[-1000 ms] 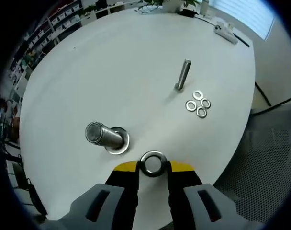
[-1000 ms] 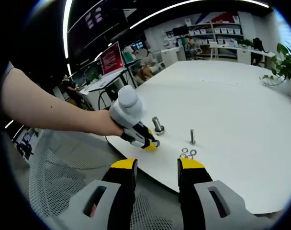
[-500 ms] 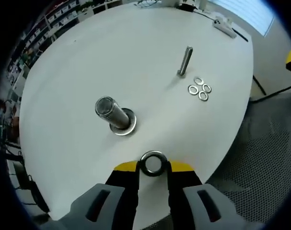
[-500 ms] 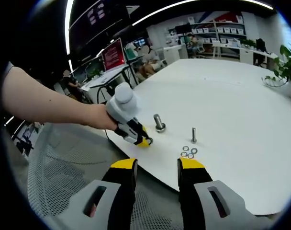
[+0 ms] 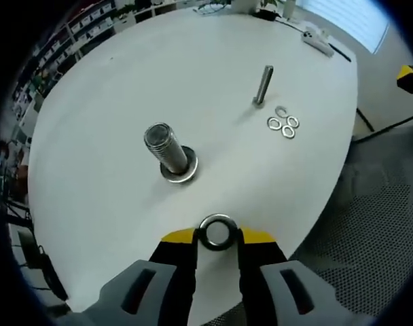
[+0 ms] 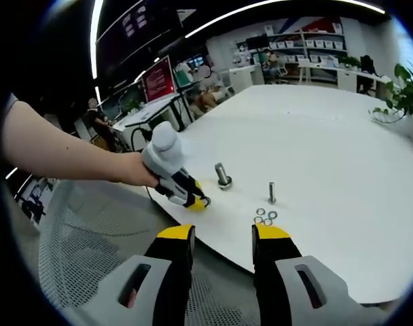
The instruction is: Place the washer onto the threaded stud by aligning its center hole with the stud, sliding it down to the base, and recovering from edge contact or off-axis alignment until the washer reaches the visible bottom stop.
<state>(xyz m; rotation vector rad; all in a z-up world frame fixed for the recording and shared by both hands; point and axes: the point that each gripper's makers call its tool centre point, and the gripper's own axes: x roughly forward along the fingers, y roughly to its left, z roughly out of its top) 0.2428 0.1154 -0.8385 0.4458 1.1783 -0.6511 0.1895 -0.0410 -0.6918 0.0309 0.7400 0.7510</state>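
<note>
White table (image 5: 111, 88): left fingers (image 5: 217, 236) pinch washer (image 5: 217, 231) near stud (image 5: 167, 148); right fingers (image 6: 222, 234) apart, empty

Both views are bright and evenly lit. In the right gripper view long white ceiling light strips (image 6: 213, 20) curve overhead, bent into arcs by the fisheye lens, and a red lit screen (image 6: 159, 79) glows at the back. The round white worktop (image 5: 125, 81) reflects the light softly, without hard glare. In the left gripper view the large threaded steel stud (image 5: 164, 147) and the slim steel bolt (image 5: 263, 85) throw only faint, short shadows; their metal carries small highlights. A pale, washed-out window (image 5: 349, 17) sits at the top right. Centres are sharp; shelves and furniture near the edges are squeezed, curved and softer.
</note>
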